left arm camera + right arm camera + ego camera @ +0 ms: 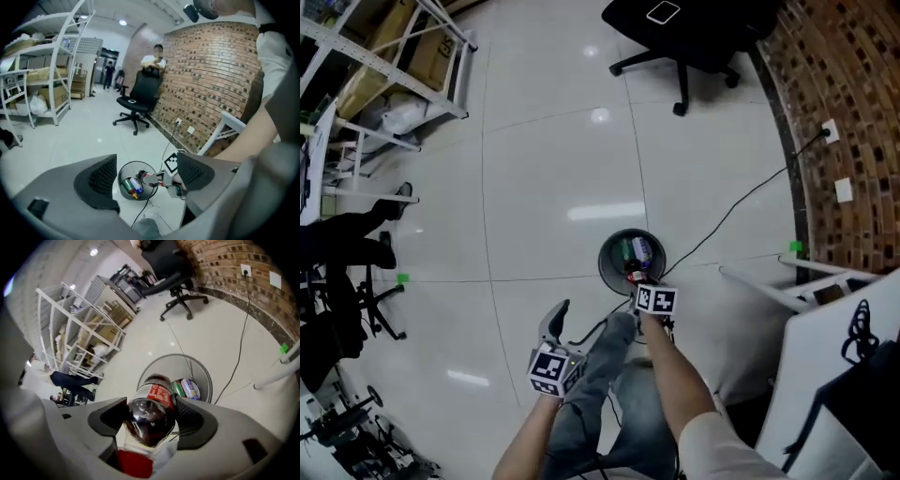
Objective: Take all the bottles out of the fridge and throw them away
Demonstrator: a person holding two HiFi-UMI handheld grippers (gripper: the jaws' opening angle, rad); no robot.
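Your right gripper (151,420) had its jaws clamped on the upper body of a cola bottle (152,397), one pad pressing on each side of the dark liquid. The bottle's long axis ran along the jaws: the red cap end sat back toward the gripper body, and the base pointed outward and downward. The wire waste bin (161,364) lay directly beyond that base on the white floor. Its open mouth faced up, and a green bottle (177,389) and a blue-and-white bottle (190,389) already lay inside. In the head view the held bottle hung at the near rim of the bin, not over its centre. The coming release therefore probably turned on carrying the base a little further out along its own axis, so that the bottle would drop inside the rim and not strike it. Your left gripper (146,176) had its jaws apart with nothing between them, and only the bin and your other gripper showed beyond the gap. It hung to the left, nearer your body and farther from the bin. The right hand was thus the nearer one, and the only one loaded.
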